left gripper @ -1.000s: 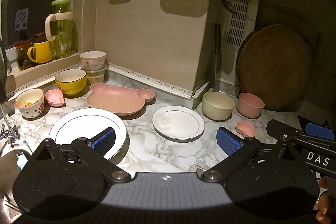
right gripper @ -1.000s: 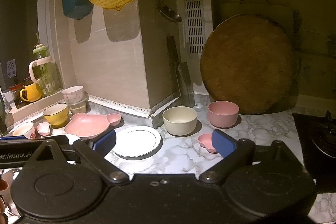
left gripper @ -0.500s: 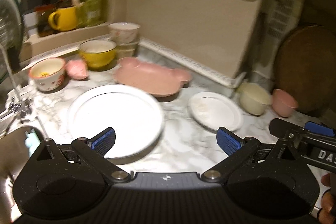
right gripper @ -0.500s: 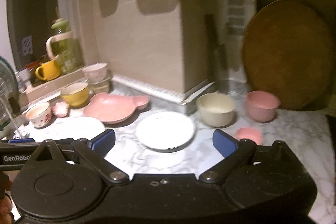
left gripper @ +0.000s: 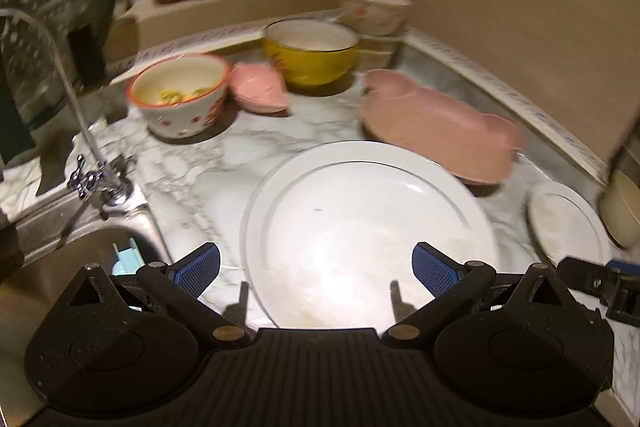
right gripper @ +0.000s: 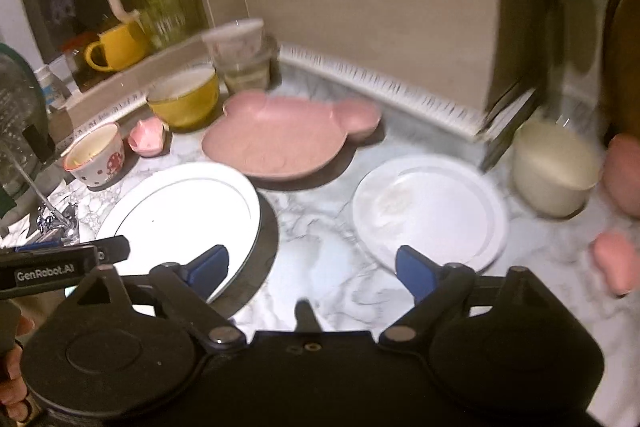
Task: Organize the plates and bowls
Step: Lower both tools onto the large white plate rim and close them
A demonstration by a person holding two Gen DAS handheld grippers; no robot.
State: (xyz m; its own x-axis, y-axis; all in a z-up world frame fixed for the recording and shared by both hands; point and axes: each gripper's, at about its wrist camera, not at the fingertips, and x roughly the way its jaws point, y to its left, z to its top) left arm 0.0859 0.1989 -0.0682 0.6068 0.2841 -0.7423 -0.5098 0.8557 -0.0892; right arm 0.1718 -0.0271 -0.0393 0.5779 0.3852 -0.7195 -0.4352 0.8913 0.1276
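Both tongs gaped empty, the left tongs (left gripper: 316,267) poised over the big plate (left gripper: 360,227), the right tongs (right gripper: 312,267), just narrowing, beside the small plate (right gripper: 430,211), likely lining up grabs off the desk (right gripper: 320,227).

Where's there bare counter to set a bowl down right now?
One bare marble patch lies between the large white plate and the small white plate, in front of the pink bear-shaped plate. Another lies between the red-dotted bowl, the faucet and the large plate. The back corner by the yellow bowl is crowded.
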